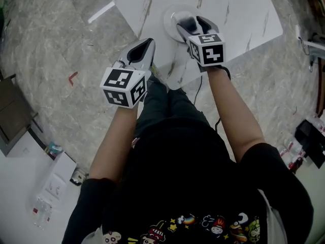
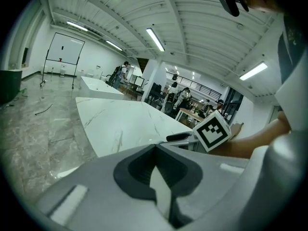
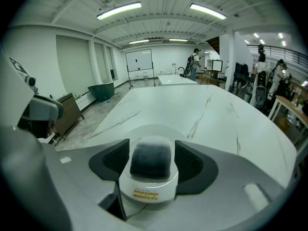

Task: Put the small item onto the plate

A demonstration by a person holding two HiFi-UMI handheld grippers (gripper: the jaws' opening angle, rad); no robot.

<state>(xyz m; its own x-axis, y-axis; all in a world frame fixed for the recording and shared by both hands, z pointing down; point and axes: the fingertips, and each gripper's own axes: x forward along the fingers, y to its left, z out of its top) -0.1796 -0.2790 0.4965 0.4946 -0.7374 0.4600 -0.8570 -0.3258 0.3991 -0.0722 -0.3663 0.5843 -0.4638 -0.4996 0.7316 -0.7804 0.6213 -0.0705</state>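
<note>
The small item (image 3: 150, 166) is a white round piece with a dark grey fuzzy top and a yellow label. My right gripper (image 3: 150, 160) is shut on it, its dark pads (image 3: 111, 160) pressing both sides. In the head view the right gripper (image 1: 190, 22) holds the small item (image 1: 191, 21) right over the white plate (image 1: 170, 14) near the near edge of the white marble table (image 1: 238, 14). Whether the item touches the plate (image 3: 144, 128) is hidden. My left gripper (image 1: 142, 47) hangs off the table's edge over the floor, jaws shut and empty; in its own view the left gripper (image 2: 156, 170) faces the table (image 2: 125, 119).
The grey marble floor (image 1: 56, 39) surrounds the table's pointed corner. A dark cabinet (image 1: 12, 113) and white boxes (image 1: 51, 184) stand at the lower left. A small red piece (image 1: 73, 77) lies on the floor. The right gripper's marker cube (image 2: 211, 131) shows in the left gripper view.
</note>
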